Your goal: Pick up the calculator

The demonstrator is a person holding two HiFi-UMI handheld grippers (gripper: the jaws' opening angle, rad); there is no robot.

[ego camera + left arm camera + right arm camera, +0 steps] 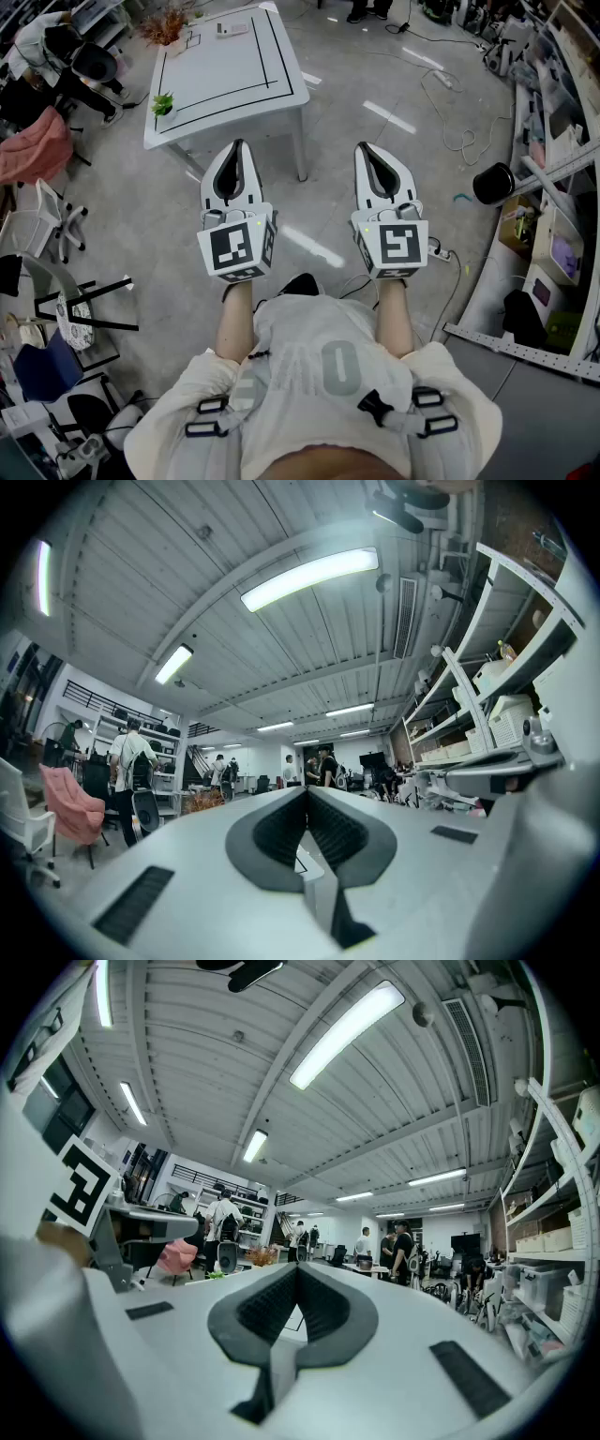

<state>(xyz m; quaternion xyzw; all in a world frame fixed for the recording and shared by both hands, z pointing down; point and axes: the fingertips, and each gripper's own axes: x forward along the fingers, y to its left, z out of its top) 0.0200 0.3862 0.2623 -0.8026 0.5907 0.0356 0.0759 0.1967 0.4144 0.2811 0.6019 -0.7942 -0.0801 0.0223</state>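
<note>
A white table (281,89) marked with black lines stands ahead of me on the grey floor. Near its far edge lies a small, flat, light-coloured device (232,29) that looks like the calculator. My left gripper (237,146) and my right gripper (364,148) are held side by side at chest height, short of the table's near edge and pointing towards it. Both are shut with nothing between the jaws. In the left gripper view the dark pads of the left gripper (306,795) meet at the tips. The right gripper view shows the right gripper (298,1270) closed the same way.
A small green plant (163,104) sits on the table's near left corner and dried flowers (169,24) at its far left. Chairs and a pink cloth (37,145) crowd the left. A black bin (492,183), floor cables (450,112) and shelving (553,234) are at the right.
</note>
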